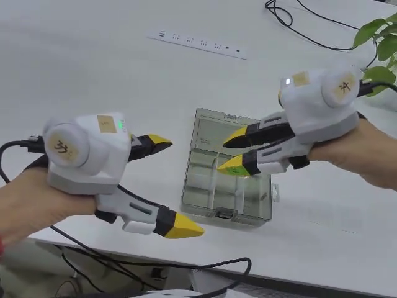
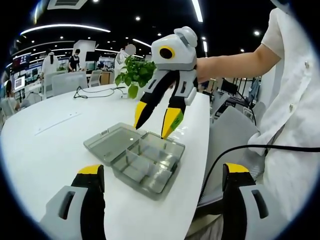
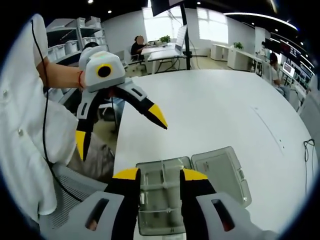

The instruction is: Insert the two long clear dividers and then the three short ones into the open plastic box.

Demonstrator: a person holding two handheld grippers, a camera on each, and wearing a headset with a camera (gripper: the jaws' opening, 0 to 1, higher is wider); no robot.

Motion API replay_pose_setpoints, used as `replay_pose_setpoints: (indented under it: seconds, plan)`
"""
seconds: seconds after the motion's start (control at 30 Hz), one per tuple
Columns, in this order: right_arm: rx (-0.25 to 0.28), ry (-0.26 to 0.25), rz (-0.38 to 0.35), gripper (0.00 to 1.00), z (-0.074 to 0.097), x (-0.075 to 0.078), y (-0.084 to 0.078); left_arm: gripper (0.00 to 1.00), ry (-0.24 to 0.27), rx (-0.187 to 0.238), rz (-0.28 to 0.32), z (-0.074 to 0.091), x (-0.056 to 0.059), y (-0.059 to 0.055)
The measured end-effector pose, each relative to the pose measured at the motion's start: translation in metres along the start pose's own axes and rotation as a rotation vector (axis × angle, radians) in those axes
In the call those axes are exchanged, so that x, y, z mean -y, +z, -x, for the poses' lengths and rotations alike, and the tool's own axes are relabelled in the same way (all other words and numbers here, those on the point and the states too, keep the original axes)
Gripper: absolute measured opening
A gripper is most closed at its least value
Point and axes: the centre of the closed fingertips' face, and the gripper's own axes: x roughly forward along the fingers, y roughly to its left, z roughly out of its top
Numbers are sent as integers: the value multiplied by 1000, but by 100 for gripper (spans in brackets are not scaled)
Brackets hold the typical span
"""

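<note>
The clear plastic box [image 1: 191,189] lies open near the table's front edge, its lid [image 1: 214,127] folded flat on the far side. Clear dividers stand inside it and split it into compartments, as the right gripper view shows in the box [image 3: 160,197]. My left gripper [image 1: 173,186] hovers to the left of the box, jaws spread wide with nothing between them. My right gripper [image 1: 230,153] hangs just above the box's far right part, jaws a little apart and holding nothing. In the left gripper view the box [image 2: 145,165] lies ahead under the right gripper [image 2: 155,124].
A white power strip [image 1: 198,43] lies at the back of the table. Black cables [image 1: 310,34] and a green plant [image 1: 378,43] are at the far right. A black cable [image 1: 155,264] hangs below the table's front edge. A grey chair [image 3: 75,195] stands by the table.
</note>
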Motion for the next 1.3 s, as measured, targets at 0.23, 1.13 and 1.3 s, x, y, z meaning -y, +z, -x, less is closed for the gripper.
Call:
replay_pose_setpoints:
  seconds: [0.23, 1.13, 1.3]
  plan:
    - [-5, -27, -3, 43, 22, 1, -14, 100, 2, -3, -3, 1, 0, 1]
    - [-247, -98, -36, 64, 87, 12, -150, 100, 0, -12, -6, 1, -1, 1]
    - [-348, -89, 4, 63, 88, 14, -178, 100, 1, -16, -4, 1, -2, 0]
